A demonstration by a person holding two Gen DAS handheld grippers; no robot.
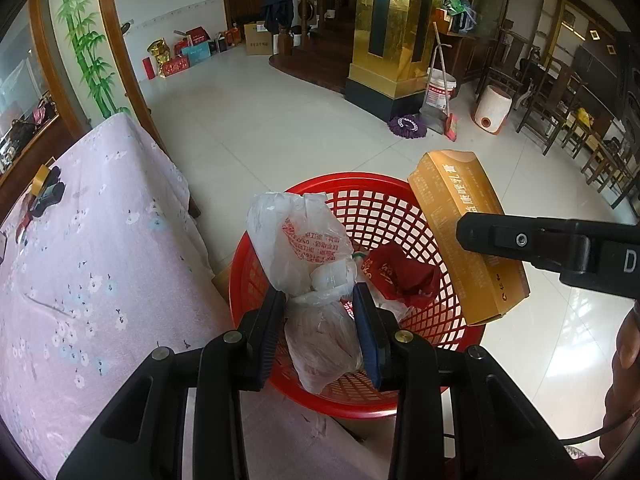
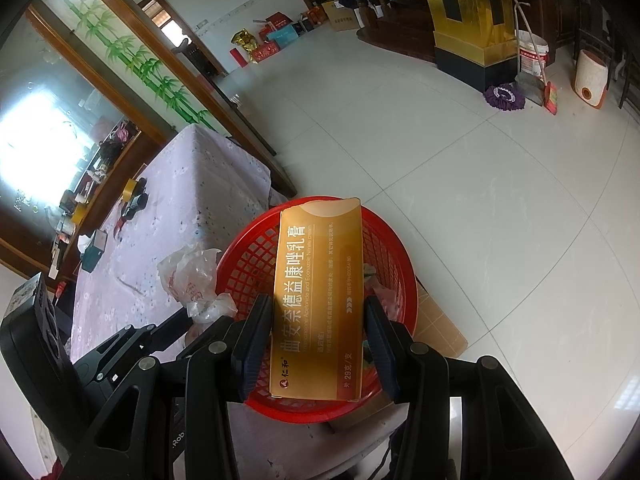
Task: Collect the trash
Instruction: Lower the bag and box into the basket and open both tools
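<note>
A red mesh basket (image 1: 384, 216) (image 2: 248, 264) stands on the floor beside the table. My left gripper (image 1: 320, 308) is shut on a knotted white plastic bag (image 1: 296, 240) with red print, held above the basket. In the right wrist view that bag (image 2: 188, 276) shows at the left of the basket. My right gripper (image 2: 318, 316) is shut on a long orange carton (image 2: 316, 300) with white lettering, held over the basket. The same carton (image 1: 460, 220) appears at the right in the left wrist view, under a black finger (image 1: 520, 240). A crumpled dark red wrapper (image 1: 404, 276) lies inside the basket.
A table with a pink flowered cloth (image 1: 92, 264) (image 2: 180, 200) is at the left, with a yellow tape roll (image 2: 134, 188) and small items on it. Flat cardboard (image 2: 440, 328) lies under the basket. A purple mop head (image 1: 408, 126), bucket (image 1: 440, 92) and chairs stand across the tiled floor.
</note>
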